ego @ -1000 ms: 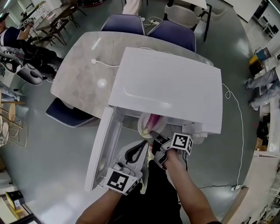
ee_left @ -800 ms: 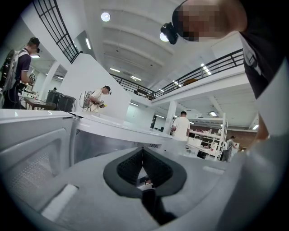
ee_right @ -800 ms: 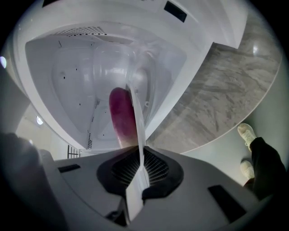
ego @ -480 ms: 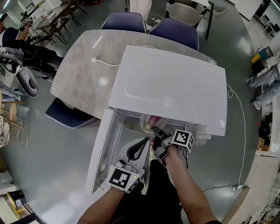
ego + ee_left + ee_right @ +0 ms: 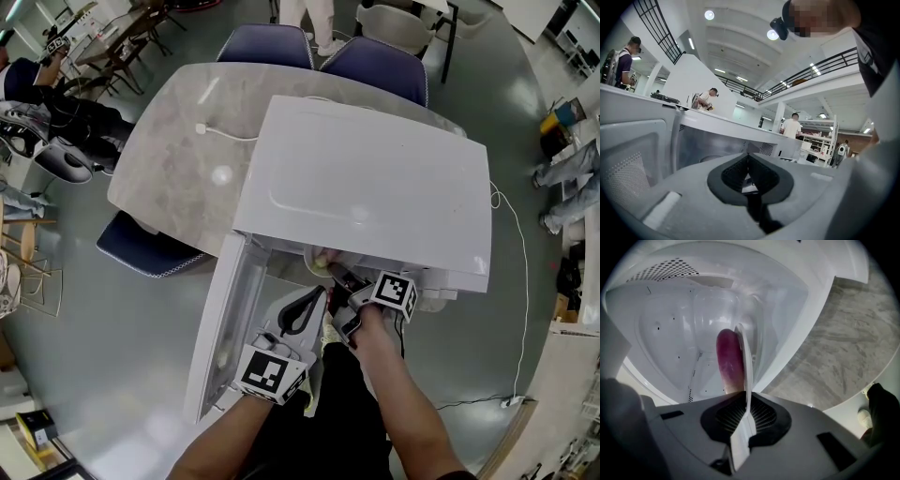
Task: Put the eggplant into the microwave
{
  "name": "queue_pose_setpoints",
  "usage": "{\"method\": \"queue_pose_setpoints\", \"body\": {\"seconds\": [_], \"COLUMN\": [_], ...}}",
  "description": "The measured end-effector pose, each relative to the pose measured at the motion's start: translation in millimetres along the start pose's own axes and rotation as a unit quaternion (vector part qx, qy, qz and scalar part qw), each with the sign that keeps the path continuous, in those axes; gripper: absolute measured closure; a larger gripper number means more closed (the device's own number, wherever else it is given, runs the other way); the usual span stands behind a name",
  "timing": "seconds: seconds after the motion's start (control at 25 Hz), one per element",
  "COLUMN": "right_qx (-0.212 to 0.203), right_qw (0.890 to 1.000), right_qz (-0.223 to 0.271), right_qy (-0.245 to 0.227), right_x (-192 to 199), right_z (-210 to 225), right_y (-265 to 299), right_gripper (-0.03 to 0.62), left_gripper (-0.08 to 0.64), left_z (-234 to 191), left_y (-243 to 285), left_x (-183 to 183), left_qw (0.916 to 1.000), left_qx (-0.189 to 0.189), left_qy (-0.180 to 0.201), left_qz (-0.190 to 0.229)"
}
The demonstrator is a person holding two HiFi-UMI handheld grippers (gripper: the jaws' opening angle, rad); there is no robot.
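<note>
Clamping the rim of a white plate (image 5: 745, 363), the right gripper (image 5: 746, 405) has its jaws pressed onto the thin edge, which runs straight out from between the pads. The eggplant (image 5: 728, 361) lies on that plate, purple along its length and paler at the end nearest the gripper. Plate and eggplant both reach into the white cavity of the microwave (image 5: 366, 183). In the head view only a sliver of the plate shows under the microwave's front edge.

The left gripper (image 5: 748, 161) has its jaws together with nothing between them. It is held low, just beside the right gripper, in front of the microwave's mouth. The microwave door (image 5: 225, 314) stands swung open on the left. The microwave sits on a grey marbled table (image 5: 173, 159) with a white cable (image 5: 225, 133) trailing across it.
</note>
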State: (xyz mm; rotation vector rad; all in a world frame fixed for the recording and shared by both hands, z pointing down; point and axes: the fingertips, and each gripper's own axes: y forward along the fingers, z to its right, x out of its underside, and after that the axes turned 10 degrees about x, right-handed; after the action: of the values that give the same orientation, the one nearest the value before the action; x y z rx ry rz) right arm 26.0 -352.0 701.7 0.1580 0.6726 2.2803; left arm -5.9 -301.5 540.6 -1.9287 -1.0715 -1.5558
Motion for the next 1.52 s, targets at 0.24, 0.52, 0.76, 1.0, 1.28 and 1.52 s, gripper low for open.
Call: {"method": "queue_pose_setpoints", "body": {"seconds": [0.24,0.52,0.76,1.0,1.28,1.52], "right_qx": [-0.024,-0.052,-0.053,-0.03,-0.015,-0.009], "right_qw": [1.0,0.998,0.998,0.996,0.989,0.985], "right_qz": [0.016,0.021,0.033,0.058,0.075,0.081], "right_qy": [0.001,0.0,-0.011,-0.068,-0.123,-0.15], "right_x": [-6.3,-2.9,8.0,6.0,-5.3,-22.4], "right_z": [-7.3,-9.7,-4.3,-3.5,-7.7,-14.6], "right_y": [3.3,-4.2,-25.4,-26.0,-14.2,-3.8], "right_gripper": [0.563,0.48,0.463,0.589,0.589,0.589], "left_gripper": [0.551,0.551,0.551,0.551,0.551,0.551], "left_z": [-3.3,-2.9,2.6,3.1,0.9,-4.5], "left_y": [4.5,1.8,-0.4,-1.7,0.3,2.1], "left_x": [3.5,7.3,8.8,13.1,15.0,16.5], "left_qw": [1.0,0.9999,0.9999,0.9999,0.9999,0.9998], "left_qx": [0.003,0.004,0.008,0.006,0.001,-0.005], "left_qy": [0.003,0.001,0.001,0.0,0.004,0.003], "left_qz": [-0.004,-0.01,-0.013,-0.014,-0.016,-0.018]}}
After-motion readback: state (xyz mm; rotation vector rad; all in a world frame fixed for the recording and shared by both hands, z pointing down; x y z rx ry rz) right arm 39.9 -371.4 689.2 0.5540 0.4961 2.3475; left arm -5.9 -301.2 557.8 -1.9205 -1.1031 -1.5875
